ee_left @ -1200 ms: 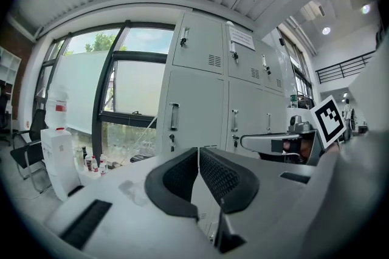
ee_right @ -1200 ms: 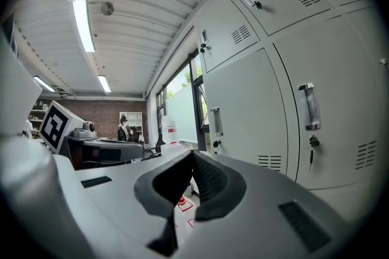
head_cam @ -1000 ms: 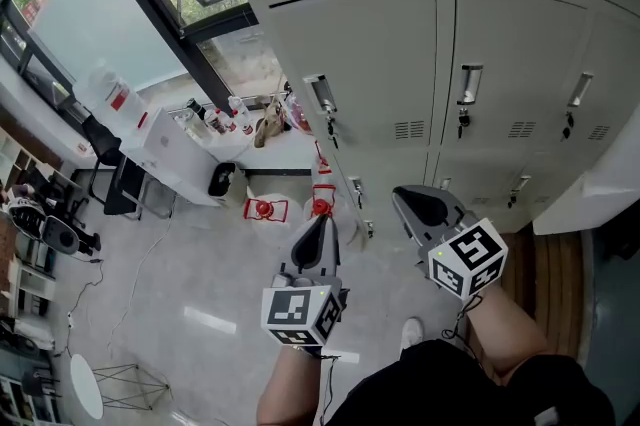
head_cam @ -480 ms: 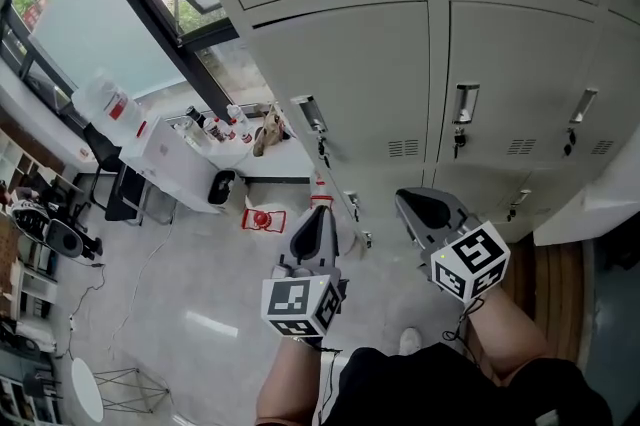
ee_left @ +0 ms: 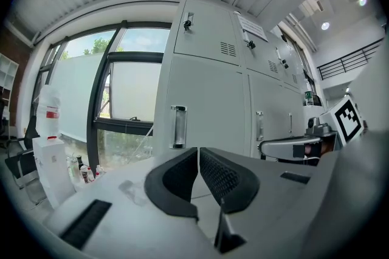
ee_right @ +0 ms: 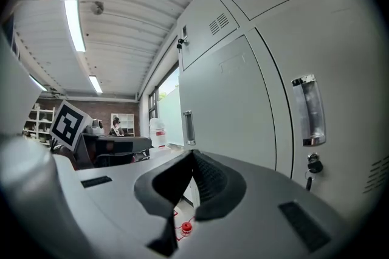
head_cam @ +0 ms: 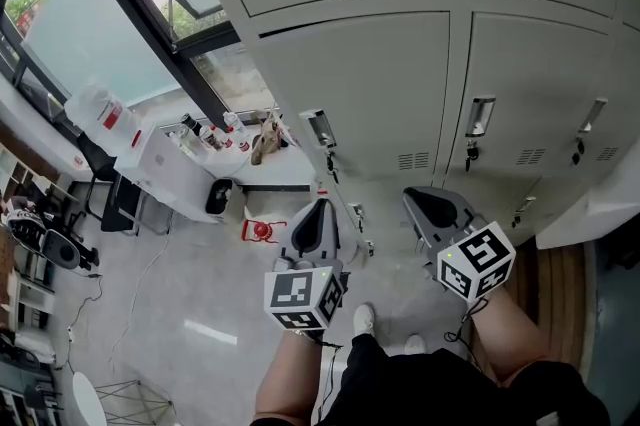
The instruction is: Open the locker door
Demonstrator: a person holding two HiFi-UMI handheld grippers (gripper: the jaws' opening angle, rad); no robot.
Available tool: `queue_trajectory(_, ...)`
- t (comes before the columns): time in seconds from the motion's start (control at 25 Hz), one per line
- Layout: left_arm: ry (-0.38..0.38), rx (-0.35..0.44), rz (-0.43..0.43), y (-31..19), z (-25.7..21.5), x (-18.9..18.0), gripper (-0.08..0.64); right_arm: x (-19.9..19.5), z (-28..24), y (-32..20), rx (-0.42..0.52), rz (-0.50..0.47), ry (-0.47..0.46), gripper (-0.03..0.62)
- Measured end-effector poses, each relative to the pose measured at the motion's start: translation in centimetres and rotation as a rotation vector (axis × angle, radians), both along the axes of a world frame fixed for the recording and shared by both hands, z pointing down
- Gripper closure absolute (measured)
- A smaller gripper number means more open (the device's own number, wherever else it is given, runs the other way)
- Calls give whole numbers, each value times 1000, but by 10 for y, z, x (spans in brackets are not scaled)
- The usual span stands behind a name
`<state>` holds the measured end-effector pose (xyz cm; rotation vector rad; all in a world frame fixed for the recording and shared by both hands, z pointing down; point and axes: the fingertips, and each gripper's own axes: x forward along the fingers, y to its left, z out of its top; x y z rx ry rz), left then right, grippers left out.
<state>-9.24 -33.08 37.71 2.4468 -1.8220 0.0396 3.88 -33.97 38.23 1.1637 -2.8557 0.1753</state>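
window [head_cam: 90,34]: tall glass, dark frame, daylight, greenery outside | floor [head_cam: 170,284]: pale glossy tiles | white table [head_cam: 175,164] beneath window, bottles [head_cam: 210,132] on top | ceiling [ee_right: 121,27]: white, ribbed, strip lights [ee_right: 74,24] lit | far wall [ee_right: 109,109]: brick, white shelves [ee_right: 126,123]

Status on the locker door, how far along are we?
Done: nothing visible. Every locker door in view sits flush and closed.
In hand: nothing. The left gripper and right gripper both have their jaws together and empty, held short of the lockers.
Left: reach a door handle, grip it and pull the door open.
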Motion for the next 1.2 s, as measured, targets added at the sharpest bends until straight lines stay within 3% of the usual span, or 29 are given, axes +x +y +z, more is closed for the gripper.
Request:
queue_trajectory(0.56, 7, 3, 35, -77, -3, -36, 535, -14, 5, -38, -25, 121, 26, 538)
queue_trajectory(1.2, -26, 14, 21, -130, -4, -36, 342, -5, 4, -59, -29, 195, 27, 538)
